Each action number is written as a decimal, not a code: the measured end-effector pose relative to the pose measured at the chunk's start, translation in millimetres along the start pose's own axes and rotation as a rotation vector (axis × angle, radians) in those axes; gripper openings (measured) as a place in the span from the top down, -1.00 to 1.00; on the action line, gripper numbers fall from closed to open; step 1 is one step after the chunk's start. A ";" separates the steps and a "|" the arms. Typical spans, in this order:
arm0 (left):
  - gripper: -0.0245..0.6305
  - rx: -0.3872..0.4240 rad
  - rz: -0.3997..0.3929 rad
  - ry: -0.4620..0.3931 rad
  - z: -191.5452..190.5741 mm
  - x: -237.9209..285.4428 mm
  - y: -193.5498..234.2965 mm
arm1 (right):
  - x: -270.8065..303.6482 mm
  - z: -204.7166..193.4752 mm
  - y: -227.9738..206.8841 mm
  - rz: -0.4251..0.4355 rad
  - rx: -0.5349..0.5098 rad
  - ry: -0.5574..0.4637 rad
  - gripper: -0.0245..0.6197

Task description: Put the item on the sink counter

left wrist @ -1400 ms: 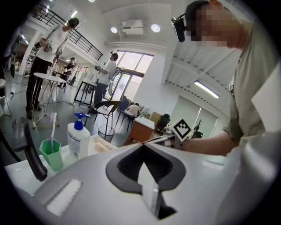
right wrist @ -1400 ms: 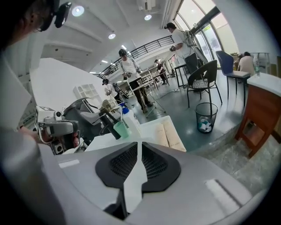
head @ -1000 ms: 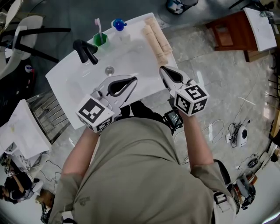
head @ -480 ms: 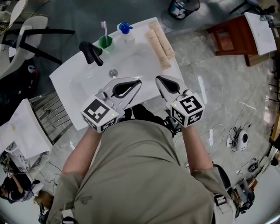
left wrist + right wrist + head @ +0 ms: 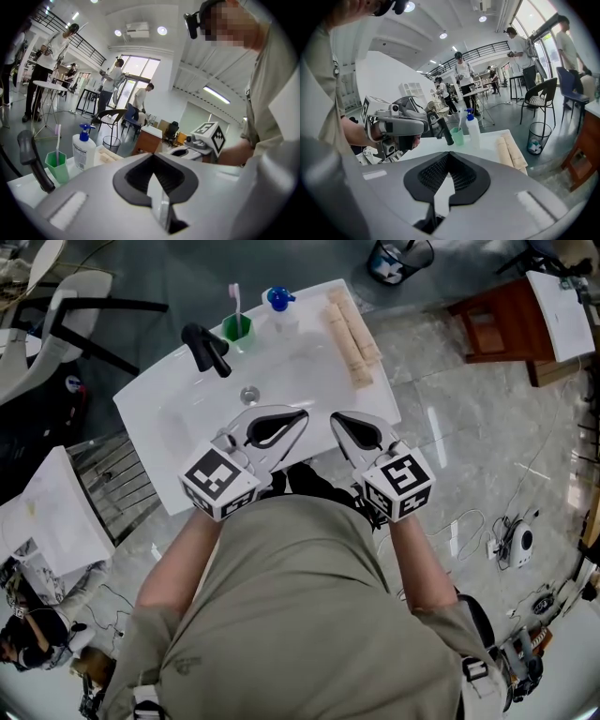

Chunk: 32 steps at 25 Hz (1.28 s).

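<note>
The white sink counter carries a black faucet, a green cup with a toothbrush, a blue-pump soap bottle and beige rolled towels. My left gripper hangs over the sink's near edge, shut with nothing in it. My right gripper sits beside it at the front right, also shut and empty. In the left gripper view its jaws meet; the cup and bottle stand beyond. The right gripper faces the faucet and towels.
A wooden side table stands to the right of the sink, with a wire waste bin behind it. A metal rack and a white board sit at the left. Cables lie on the tiled floor. People stand in the background.
The right gripper has drawn back toward the body and a little left, closer to the left gripper. Both have stayed shut and empty. The head view has shifted slightly.
</note>
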<state>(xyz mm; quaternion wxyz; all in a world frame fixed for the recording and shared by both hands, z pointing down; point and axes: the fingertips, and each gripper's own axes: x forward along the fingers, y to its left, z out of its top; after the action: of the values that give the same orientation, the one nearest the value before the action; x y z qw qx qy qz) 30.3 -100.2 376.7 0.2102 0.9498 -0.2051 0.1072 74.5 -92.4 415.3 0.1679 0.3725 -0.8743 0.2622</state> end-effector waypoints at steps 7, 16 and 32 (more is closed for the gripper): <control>0.91 -0.004 0.004 -0.012 1.1 -6.9 0.0 | 1.7 5.1 4.3 -0.007 -0.011 -0.004 0.89; 0.91 -0.002 0.006 -0.014 0.9 -12.2 2.5 | 5.6 8.8 8.0 -0.009 -0.021 -0.005 0.89; 0.91 -0.003 0.015 -0.024 2.4 -19.9 8.5 | 13.6 11.9 11.5 -0.004 -0.024 -0.001 0.89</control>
<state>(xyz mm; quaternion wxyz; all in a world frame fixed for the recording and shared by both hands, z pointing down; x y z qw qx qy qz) 9.1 -101.4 371.9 0.2085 0.9492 -0.2148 0.0971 55.7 -100.3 408.5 0.1722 0.3726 -0.8766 0.2512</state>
